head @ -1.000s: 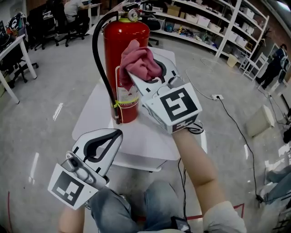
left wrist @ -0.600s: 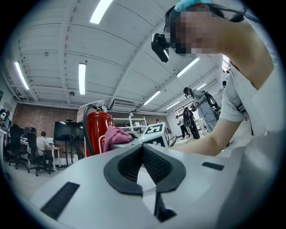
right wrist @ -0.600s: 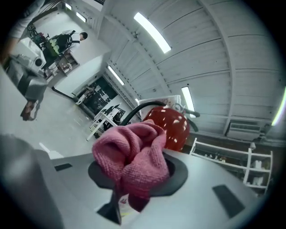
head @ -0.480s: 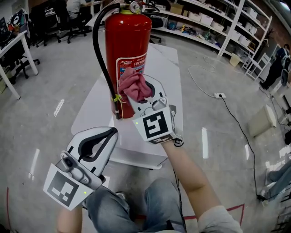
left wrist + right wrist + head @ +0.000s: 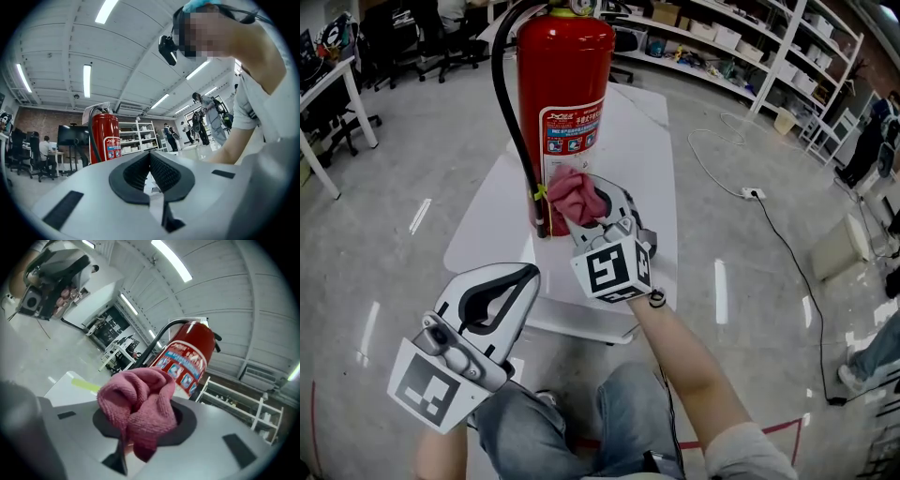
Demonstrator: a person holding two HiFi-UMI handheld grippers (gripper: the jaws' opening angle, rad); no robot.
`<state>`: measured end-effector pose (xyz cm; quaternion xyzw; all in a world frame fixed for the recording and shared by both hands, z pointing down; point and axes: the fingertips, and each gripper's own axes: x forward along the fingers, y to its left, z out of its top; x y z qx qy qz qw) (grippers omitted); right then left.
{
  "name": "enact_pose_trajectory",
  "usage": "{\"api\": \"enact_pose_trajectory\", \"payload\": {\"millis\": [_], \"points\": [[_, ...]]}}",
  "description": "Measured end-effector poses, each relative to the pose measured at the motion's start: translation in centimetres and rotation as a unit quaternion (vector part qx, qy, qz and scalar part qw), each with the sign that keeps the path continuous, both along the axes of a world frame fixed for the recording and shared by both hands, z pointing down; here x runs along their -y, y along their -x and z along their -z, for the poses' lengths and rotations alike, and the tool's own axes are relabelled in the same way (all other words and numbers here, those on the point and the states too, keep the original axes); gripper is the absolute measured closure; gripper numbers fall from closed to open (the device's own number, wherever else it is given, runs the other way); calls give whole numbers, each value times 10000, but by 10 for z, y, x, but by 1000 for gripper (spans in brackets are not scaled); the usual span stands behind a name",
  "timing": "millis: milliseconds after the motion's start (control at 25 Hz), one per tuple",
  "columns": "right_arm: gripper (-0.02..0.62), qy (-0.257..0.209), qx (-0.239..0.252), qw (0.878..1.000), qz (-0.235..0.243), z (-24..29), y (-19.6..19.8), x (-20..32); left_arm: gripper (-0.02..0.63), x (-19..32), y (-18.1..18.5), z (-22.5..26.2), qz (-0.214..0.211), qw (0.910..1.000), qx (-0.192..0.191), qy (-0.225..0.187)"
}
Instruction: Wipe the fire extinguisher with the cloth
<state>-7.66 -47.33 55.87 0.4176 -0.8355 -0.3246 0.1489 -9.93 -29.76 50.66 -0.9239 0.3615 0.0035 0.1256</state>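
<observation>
A tall red fire extinguisher (image 5: 565, 94) with a black hose stands upright on a small white table (image 5: 633, 150). My right gripper (image 5: 586, 202) is shut on a bunched pink cloth (image 5: 574, 195), which sits against the lower front of the cylinder, just below its label. In the right gripper view the cloth (image 5: 140, 404) fills the jaws, with the extinguisher (image 5: 187, 363) behind it. My left gripper (image 5: 511, 281) hangs low at the near left, off the table's front edge, shut and holding nothing. From the left gripper view the extinguisher (image 5: 105, 143) shows upright in the distance.
The table's front edge (image 5: 581, 328) is close to my knees. A cable (image 5: 787, 262) runs over the floor at the right. Shelving (image 5: 741, 47) lines the back right, desks and office chairs (image 5: 356, 66) the back left. People stand at the far right.
My right gripper has slid the cloth down the extinguisher's front, from the upper body to near its base. The left gripper has barely moved.
</observation>
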Motion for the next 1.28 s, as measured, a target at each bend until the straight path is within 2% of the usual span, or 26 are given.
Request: {"api": "enact_pose_trajectory", "payload": {"millis": [360, 440, 520, 720, 880, 1080, 1280], "points": [[457, -892, 768, 9925, 325, 170, -2, 1, 598, 1, -4, 13, 8, 9999, -10, -126], [457, -1026, 783, 9911, 325, 195, 0, 0, 598, 1, -3, 15, 26, 9999, -2, -138], [457, -1093, 785, 9903, 336, 199, 1, -2, 598, 0, -1, 15, 52, 9999, -10, -138], [457, -686, 1107, 9906, 424, 140, -6, 1, 598, 2, 2, 11, 90, 9999, -15, -137], [457, -275, 1076, 9933, 304, 69, -9, 4, 598, 4, 2, 4, 114, 9999, -2, -70], [457, 97, 533, 9985, -74, -8, -9, 5, 598, 4, -1, -1, 89, 9999, 11, -53], [457, 414, -131, 9987, -262, -60, -9, 7, 598, 2, -2, -4, 93, 10000, 7, -11]]}}
